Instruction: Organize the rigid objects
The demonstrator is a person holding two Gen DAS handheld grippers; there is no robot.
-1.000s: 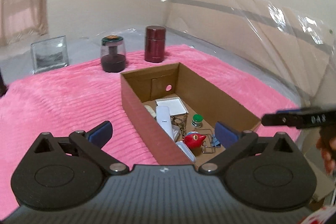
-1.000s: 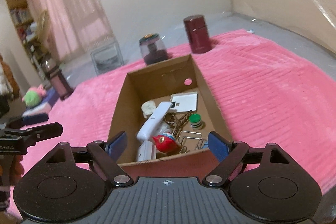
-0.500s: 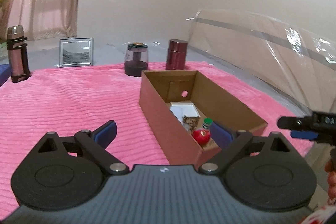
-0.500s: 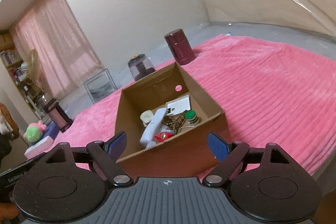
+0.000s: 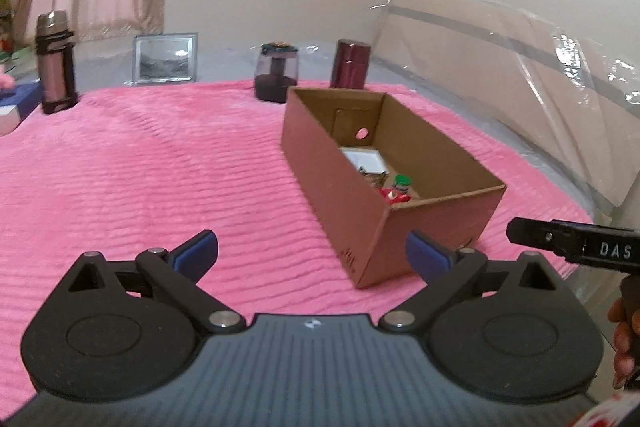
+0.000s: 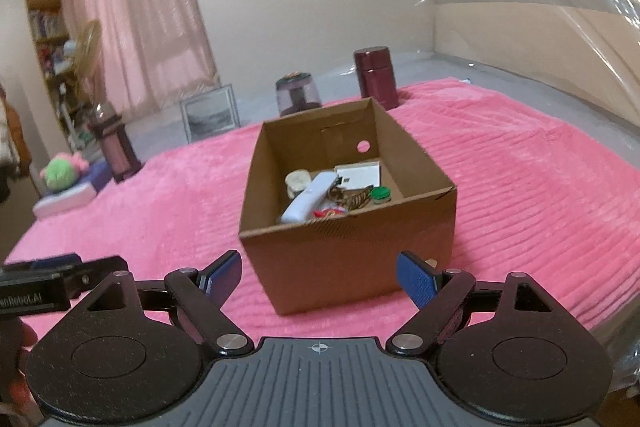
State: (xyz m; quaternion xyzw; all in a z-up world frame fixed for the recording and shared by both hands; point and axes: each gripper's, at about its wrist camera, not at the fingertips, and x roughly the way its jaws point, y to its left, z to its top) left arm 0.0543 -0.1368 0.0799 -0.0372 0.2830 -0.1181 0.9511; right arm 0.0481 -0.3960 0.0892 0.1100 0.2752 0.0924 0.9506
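The cardboard box [image 6: 348,211] sits on the pink blanket [image 6: 520,167] toward its right edge, holding a white remote [image 6: 308,197], a white card [image 6: 358,175], a green-capped bottle [image 6: 380,195] and a red toy [image 5: 394,195]. Behind it, at the blanket's far edge, stand a dark jar [image 5: 277,78] and a maroon canister [image 5: 349,64]. The left claw [image 5: 312,255] is opening, nothing between its jaws. The right claw [image 6: 320,277] stands released, empty, before the box's near wall.
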